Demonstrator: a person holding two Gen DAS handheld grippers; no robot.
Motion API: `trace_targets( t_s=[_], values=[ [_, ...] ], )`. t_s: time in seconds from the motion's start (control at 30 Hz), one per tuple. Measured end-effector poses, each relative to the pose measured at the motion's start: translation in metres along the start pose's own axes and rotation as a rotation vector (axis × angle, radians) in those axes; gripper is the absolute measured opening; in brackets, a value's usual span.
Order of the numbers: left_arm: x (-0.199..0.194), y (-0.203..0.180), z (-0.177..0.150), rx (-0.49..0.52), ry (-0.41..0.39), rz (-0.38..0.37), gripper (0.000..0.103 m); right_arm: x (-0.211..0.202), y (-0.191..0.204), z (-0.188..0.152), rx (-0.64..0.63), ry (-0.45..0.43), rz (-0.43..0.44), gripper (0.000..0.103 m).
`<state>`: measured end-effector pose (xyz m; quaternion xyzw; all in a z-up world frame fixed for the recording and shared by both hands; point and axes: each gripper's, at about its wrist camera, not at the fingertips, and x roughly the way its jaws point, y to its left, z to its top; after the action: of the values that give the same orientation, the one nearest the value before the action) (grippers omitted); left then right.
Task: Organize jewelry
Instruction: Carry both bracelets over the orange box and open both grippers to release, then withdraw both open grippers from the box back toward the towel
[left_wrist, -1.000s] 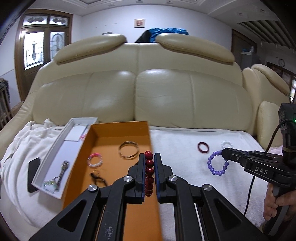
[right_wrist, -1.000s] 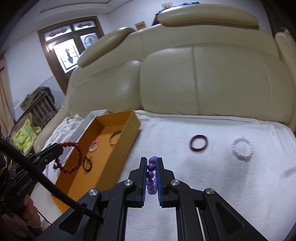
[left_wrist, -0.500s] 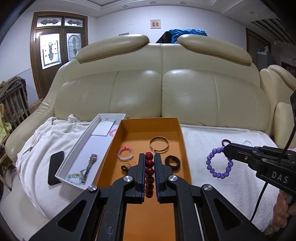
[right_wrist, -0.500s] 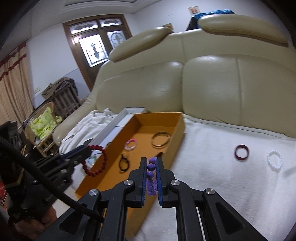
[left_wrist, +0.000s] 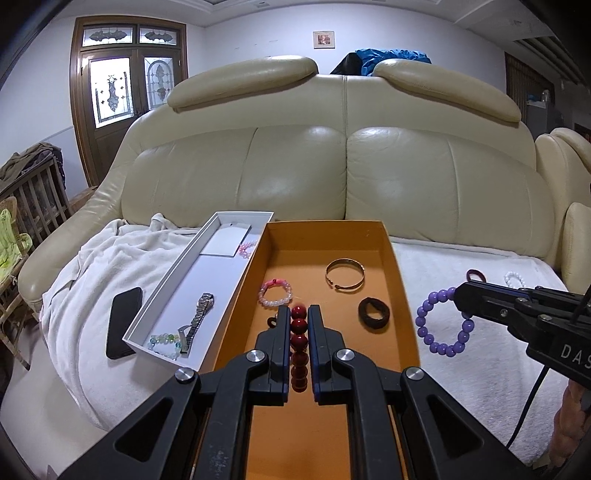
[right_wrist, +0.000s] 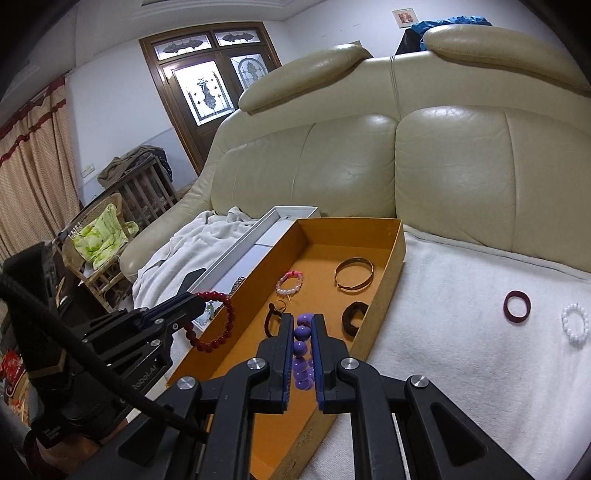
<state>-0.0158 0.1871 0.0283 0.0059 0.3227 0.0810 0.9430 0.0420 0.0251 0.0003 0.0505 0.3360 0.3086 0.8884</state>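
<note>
Left tool (left_wrist: 298, 314) clamped tight on the red bead bracelet (left_wrist: 299, 347), hanging over the orange tray (left_wrist: 400, 295) on the sofa. Right tool (right_wrist: 303, 321) pinching the purple bead bracelet (right_wrist: 301, 354) at the tray's right wall. In the tray: gold bangle (left_wrist: 345, 275), pink bracelet (left_wrist: 275, 293), dark hair tie (left_wrist: 373, 313). Maroon ring (right_wrist: 517, 307) & white bracelet (right_wrist: 575, 326) lie on the white towel (right_wrist: 461, 332), well apart from the tray.

Hand (left_wrist: 570, 417) cut off, perhaps gripping.
</note>
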Motion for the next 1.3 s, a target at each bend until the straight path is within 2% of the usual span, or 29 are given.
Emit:
trace_targets(
  t_s=[0.37, 0.5, 0.7, 0.77, 0.87, 0.93, 1.0, 1.13, 1.3],
  values=[
    [0.015, 0.005, -0.006, -0.001, 0.037, 0.005, 0.009, 0.015, 0.0, 0.0, 0.007, 0.02, 0.031, 0.01],
    [0.027, 0.008, -0.011, -0.012, 0.072, -0.006, 0.009, 0.026, -0.002, 0.0, 0.024, 0.039, 0.04, 0.011],
    [0.054, 0.018, -0.02, -0.056, 0.135, -0.035, 0.009, 0.052, 0.0, -0.001, 0.029, 0.08, 0.041, 0.011],
    [0.061, 0.022, -0.023, -0.079, 0.135, -0.059, 0.009, 0.064, 0.003, -0.002, 0.031, 0.099, 0.042, 0.011],
    [0.078, 0.024, -0.028, -0.082, 0.178, -0.045, 0.009, 0.082, 0.006, -0.003, 0.031, 0.12, 0.034, 0.011],
    [0.085, 0.026, -0.029, -0.101, 0.196, -0.075, 0.009, 0.092, 0.005, -0.003, 0.032, 0.135, 0.032, 0.011],
    [0.088, 0.024, -0.03, -0.089, 0.202, -0.063, 0.009, 0.105, 0.003, -0.004, 0.045, 0.164, 0.03, 0.011],
    [0.095, 0.02, -0.032, -0.091, 0.228, -0.089, 0.009, 0.126, -0.001, -0.007, 0.054, 0.215, 0.015, 0.011],
    [0.102, 0.009, -0.036, -0.099, 0.27, -0.152, 0.009, 0.134, -0.01, -0.005, 0.076, 0.232, -0.014, 0.011]
  ],
)
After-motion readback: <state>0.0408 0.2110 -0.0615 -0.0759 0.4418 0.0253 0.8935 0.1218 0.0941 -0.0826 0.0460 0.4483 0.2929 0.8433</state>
